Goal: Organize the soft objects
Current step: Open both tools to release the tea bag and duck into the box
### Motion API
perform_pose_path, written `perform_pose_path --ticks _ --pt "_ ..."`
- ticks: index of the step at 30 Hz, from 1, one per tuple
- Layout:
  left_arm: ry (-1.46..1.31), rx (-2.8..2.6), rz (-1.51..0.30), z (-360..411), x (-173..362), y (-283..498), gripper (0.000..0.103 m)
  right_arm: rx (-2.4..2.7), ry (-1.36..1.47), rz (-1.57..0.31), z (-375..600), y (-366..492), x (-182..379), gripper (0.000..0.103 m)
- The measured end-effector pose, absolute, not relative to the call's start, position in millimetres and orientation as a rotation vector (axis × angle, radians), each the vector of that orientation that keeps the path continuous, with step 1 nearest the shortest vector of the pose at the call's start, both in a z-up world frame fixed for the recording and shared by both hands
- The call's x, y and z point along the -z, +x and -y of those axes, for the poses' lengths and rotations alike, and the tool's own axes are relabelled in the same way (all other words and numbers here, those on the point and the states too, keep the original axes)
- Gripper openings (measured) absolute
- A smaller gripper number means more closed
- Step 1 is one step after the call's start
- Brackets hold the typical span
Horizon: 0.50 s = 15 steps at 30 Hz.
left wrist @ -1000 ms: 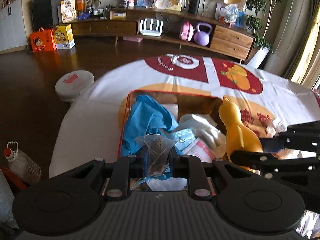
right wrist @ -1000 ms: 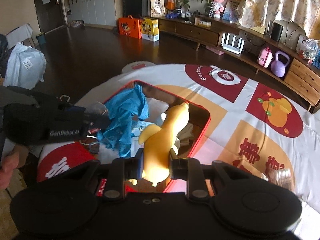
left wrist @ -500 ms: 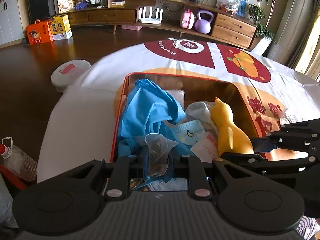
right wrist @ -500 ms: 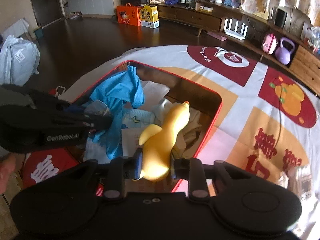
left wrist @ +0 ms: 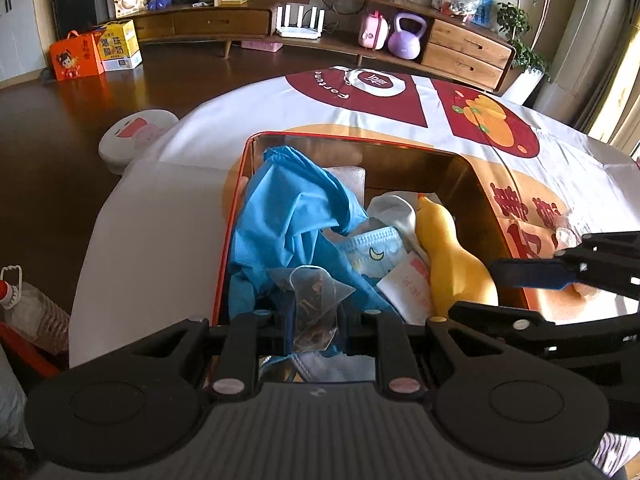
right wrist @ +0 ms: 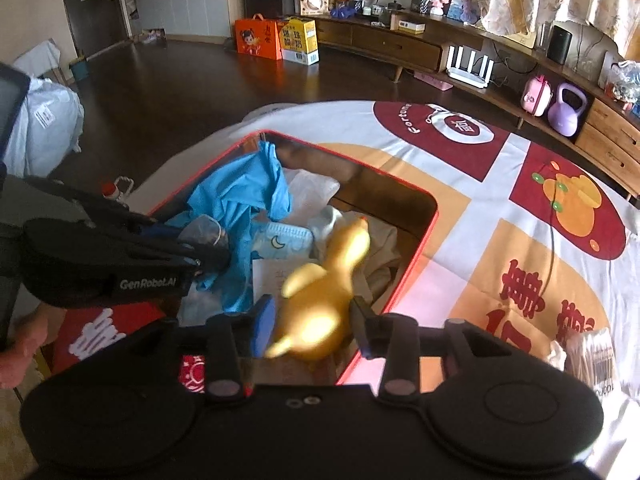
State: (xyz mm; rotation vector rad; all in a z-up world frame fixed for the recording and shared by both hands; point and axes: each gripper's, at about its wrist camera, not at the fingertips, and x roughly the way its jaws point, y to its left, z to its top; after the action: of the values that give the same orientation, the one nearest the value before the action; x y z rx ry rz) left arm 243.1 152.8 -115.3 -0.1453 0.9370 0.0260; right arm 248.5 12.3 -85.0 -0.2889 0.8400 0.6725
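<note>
Most of the sorting looks done: the red-rimmed box [left wrist: 362, 143] ahead of both grippers already contains a crumpled blue garment [left wrist: 288, 220], a child's face mask [left wrist: 374, 250], a pale sock [left wrist: 394, 210], some white paper [left wrist: 408, 284] and a white folded cloth [right wrist: 314, 188] at the far end. The right gripper [right wrist: 312, 318] has its fingers spread apart, and the yellow rubber duck [right wrist: 326, 292] sits blurred between them, apparently not pinched and dropping or resting on the pile just in front; seen from the left wrist, the duck lies in the box to that gripper's right, beak pointing away. The left gripper [left wrist: 316, 320] is clenched on a small clear plastic pouch [left wrist: 316, 300] with dark contents, held over the near end of the box and not yet let go. A packet [right wrist: 592, 356] lies outside on the patterned tablecloth [right wrist: 520, 208], to the right of the right gripper; by my reading, that and the pouch remain to be placed.
</note>
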Motion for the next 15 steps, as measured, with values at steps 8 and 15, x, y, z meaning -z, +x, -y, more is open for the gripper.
perform_pose_path --ticks 8,15 --pt "-0.131 -0.032 -0.919 -148 103 227 0.030 -0.676 -0.258 -0.815 1 235 70 0.050" --pt "-0.144 -0.036 -0.875 -146 91 213 0.071 -0.685 -0.213 -0.786 16 221 53 0.058"
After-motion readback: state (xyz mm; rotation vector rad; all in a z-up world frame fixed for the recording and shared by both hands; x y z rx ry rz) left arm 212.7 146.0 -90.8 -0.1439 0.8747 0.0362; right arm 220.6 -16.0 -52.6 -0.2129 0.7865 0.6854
